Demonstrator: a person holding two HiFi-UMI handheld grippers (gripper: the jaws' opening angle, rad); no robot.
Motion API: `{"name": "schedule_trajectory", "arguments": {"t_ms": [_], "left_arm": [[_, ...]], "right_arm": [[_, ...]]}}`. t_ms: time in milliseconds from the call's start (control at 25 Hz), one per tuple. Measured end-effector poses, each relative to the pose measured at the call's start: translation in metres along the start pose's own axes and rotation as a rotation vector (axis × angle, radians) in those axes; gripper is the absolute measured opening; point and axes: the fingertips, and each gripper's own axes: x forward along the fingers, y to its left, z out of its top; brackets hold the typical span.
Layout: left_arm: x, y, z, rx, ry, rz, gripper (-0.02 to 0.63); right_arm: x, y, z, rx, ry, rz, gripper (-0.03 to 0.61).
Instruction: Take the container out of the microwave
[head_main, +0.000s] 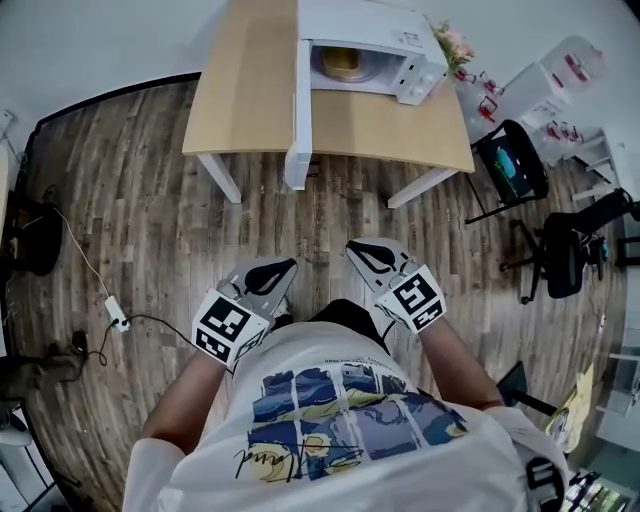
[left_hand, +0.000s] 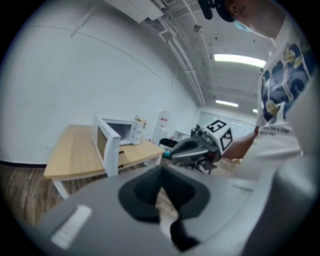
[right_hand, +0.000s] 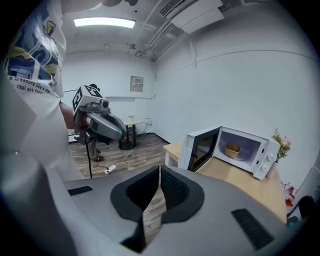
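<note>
Jaws together, left gripper (head_main: 288, 266), right gripper (head_main: 353, 246); open floor (head_main: 300, 225) before container (head_main: 343, 61)

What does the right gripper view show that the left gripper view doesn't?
Only the right gripper view: the yellowish container inside the microwave, the left gripper, and a power strip on the floor.
Only the left gripper view: the right gripper and the outer side of the microwave door. The cavity's contents can't be made out there.
Both: the open microwave on the wooden table, and each gripper's own fingers together with nothing between them.
</note>
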Motion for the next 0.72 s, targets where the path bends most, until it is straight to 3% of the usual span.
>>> {"name": "schedule_trajectory", "arguments": {"t_ms": [120,360,720], "left_arm": [[0.001,0.036,0.009,-0.001,-0.008,0.003,0.009],[0.011,0.077,0.030,-0.055,-0.058,0.050,0.009],[0.048,0.143,0.069,-0.094,-0.054,0.198,0.009]], "right_arm": [[0.022,-0.028,0.007,-0.017,0.017,-0.058,0.008],[0.060,-0.099,0.004,-0.100,0.088,-0.085,0.008],[0.142,-0.259,0.005,-0.308,0.175,-0.085,0.029]]}}
